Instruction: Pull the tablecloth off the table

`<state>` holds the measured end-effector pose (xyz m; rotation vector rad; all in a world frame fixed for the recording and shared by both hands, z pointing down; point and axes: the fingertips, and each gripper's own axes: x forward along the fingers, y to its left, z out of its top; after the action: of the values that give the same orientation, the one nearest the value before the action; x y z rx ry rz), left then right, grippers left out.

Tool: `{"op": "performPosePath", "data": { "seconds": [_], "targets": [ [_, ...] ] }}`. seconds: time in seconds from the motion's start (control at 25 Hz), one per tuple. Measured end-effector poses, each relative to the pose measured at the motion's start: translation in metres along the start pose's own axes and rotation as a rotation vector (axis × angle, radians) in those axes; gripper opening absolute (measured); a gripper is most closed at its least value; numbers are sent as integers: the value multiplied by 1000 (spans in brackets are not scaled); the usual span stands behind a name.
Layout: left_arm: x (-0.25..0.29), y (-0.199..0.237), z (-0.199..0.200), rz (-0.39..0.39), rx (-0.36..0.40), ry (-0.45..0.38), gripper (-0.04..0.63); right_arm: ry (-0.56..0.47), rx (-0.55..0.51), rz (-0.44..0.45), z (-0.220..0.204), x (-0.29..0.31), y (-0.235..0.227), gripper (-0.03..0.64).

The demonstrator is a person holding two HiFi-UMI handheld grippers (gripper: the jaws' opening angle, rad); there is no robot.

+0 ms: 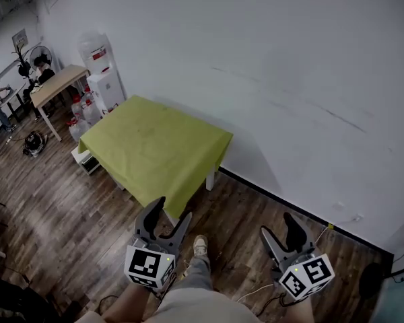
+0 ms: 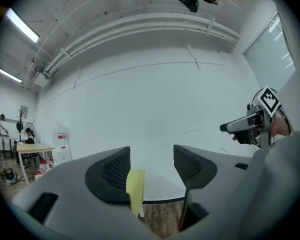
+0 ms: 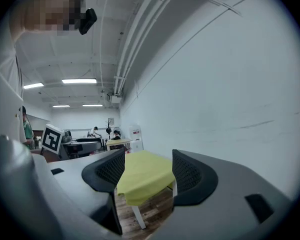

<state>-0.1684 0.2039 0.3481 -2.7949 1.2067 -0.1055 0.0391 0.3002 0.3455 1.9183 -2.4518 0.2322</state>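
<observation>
A yellow-green tablecloth (image 1: pixel 155 147) covers a small white-legged table (image 1: pixel 210 179) that stands against the white wall. My left gripper (image 1: pixel 174 208) hovers open just short of the cloth's near corner, touching nothing. My right gripper (image 1: pixel 277 224) is open too, over the wooden floor to the right of the table and well apart from it. In the left gripper view the open gripper (image 2: pixel 151 156) frames a narrow strip of the cloth (image 2: pixel 135 188). In the right gripper view the gripper (image 3: pixel 149 159) is empty and the draped cloth (image 3: pixel 144 176) lies ahead beyond the jaws.
A water dispenser (image 1: pixel 101 73), several bottles (image 1: pixel 81 110) and a wooden desk (image 1: pixel 57 86) stand behind the table at the left. People sit at the far left (image 1: pixel 37 66). My shoe (image 1: pixel 200 246) and a cable (image 1: pixel 256 293) are on the floor between the grippers.
</observation>
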Motion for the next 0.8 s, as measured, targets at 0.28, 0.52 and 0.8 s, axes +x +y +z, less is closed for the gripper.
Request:
{"op": "performPosePath", "data": {
  "seconds": [0.28, 0.52, 0.8],
  "targets": [
    [94, 53, -30, -17, -16, 101, 278, 74, 39, 9, -8, 104, -47, 302],
    [183, 113, -60, -25, -62, 191, 290, 127, 48, 19, -4, 211, -90, 310],
    [288, 180, -104, -54, -59, 302, 327, 180, 49, 20, -14, 344, -140, 322]
  ]
}}
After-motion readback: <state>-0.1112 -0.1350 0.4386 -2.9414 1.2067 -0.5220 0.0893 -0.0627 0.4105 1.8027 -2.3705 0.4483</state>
